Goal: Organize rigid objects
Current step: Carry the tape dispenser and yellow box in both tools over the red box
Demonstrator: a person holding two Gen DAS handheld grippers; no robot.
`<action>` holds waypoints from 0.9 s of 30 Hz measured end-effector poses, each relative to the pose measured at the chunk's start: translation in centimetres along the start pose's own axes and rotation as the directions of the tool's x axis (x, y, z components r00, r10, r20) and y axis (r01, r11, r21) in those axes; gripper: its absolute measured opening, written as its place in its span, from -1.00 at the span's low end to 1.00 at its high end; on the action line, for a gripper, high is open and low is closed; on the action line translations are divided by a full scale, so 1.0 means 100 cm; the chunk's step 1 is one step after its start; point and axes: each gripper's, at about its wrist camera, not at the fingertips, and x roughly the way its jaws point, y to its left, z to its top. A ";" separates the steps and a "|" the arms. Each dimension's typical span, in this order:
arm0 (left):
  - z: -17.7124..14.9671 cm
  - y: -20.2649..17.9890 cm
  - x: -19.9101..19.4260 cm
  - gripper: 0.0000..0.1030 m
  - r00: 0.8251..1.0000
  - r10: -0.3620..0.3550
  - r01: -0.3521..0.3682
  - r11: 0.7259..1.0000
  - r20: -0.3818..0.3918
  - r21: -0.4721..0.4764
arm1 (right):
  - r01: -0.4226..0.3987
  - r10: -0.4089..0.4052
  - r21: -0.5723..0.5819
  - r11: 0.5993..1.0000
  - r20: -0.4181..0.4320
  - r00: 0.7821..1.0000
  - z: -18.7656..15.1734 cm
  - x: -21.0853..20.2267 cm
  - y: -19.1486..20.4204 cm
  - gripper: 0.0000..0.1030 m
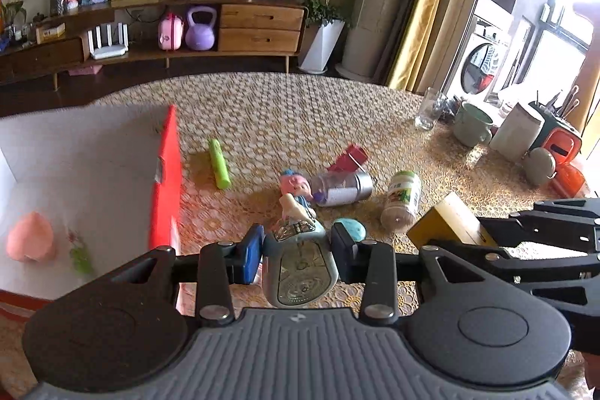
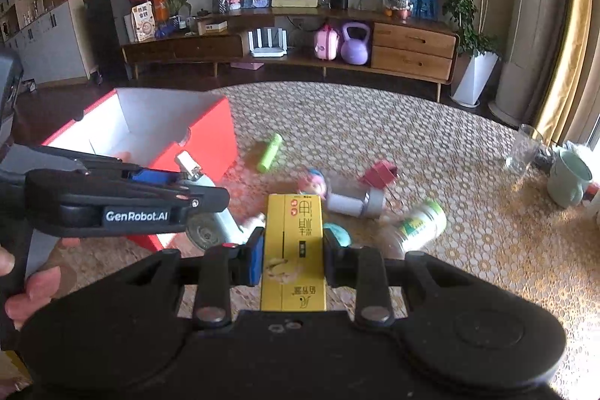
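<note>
A pale grey-blue alarm clock (image 1: 298, 259) is clamped between the blue pads of the left gripper (image 1: 296, 253), raised above the table (image 1: 300, 107) beside the red box (image 1: 167, 182). A yellow carton (image 2: 294, 250) is pinched by the right gripper (image 2: 292, 250), its fingers narrow around it. Inside the box, near its left wall, what seems to be a pink peach (image 1: 32, 238) is seen. Toward the table's middle a green tube (image 1: 219, 164), a doll (image 1: 296, 188), a clear jar (image 1: 343, 188) and a green-labelled bottle (image 1: 403, 197) are left lying.
</note>
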 end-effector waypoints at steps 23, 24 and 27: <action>0.061 0.122 -0.062 -0.27 0.993 0.116 -0.115 0.992 0.020 -0.048 | -0.120 0.122 -0.090 0.989 0.014 0.992 0.090 0.050 0.112 -0.43; 0.061 0.130 -0.061 -0.27 0.992 0.125 -0.124 0.991 0.013 -0.051 | -0.120 0.122 -0.094 0.988 0.011 0.992 0.093 0.056 0.117 -0.43; 0.062 0.150 -0.058 -0.27 0.987 0.161 -0.161 0.986 -0.008 -0.050 | -0.128 0.128 -0.105 0.986 -0.003 0.992 0.098 0.074 0.130 -0.43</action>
